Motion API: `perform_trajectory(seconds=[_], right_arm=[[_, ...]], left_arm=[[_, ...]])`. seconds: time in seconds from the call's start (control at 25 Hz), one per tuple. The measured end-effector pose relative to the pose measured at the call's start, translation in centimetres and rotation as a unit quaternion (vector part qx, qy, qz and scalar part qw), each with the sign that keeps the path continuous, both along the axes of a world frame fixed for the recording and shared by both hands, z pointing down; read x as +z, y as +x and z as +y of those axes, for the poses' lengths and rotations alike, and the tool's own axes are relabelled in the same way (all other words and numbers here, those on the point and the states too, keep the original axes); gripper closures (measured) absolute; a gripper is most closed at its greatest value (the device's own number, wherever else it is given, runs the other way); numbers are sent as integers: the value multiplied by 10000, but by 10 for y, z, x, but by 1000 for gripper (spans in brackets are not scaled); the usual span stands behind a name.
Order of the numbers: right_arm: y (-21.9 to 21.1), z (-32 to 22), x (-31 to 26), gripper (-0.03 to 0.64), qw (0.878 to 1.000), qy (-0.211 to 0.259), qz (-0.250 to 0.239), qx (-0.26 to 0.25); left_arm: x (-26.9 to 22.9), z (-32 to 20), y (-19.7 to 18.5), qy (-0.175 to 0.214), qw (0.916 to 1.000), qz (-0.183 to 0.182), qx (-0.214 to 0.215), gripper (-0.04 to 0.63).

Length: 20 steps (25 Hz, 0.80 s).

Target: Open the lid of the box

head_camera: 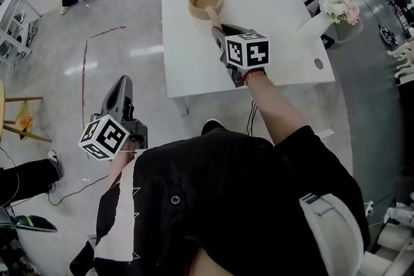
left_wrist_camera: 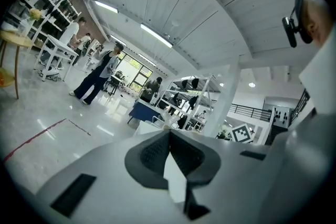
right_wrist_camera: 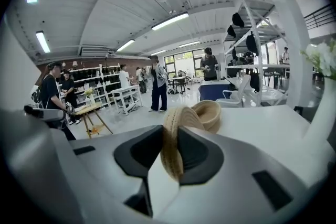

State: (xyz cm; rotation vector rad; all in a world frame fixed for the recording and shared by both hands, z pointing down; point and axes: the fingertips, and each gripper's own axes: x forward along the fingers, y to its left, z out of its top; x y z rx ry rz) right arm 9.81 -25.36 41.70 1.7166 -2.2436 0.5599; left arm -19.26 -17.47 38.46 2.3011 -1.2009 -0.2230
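Found no readable words, brands, numbers or signs anywhere. Noted only black-and-white square patterns, spelling no letters or digits: on the right cube (head_camera: 247, 52) of the right gripper (head_camera: 217, 30), on the left cube (head_camera: 105, 137) of the left gripper (head_camera: 123, 82), and on a distant marker board (left_wrist_camera: 241, 134) in the left gripper view.

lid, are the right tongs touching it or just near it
Touching. The right gripper view shows the lid standing on edge between the pads of the right tongs, both pads pressed against its woven faces with no gap.
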Motion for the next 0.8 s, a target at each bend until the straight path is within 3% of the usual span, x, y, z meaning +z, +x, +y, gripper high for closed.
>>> perform_trajectory(seconds=[0.36, 0.8], right_arm=[[-38, 24, -10, 521, 9985, 126, -512, -133], [-70, 68, -23, 520, 9811, 265, -1916, 28]], left_arm=[[3, 12, 0, -13, 9999, -6, 118, 586], [8, 30, 22, 27, 9990, -35, 449, 586]])
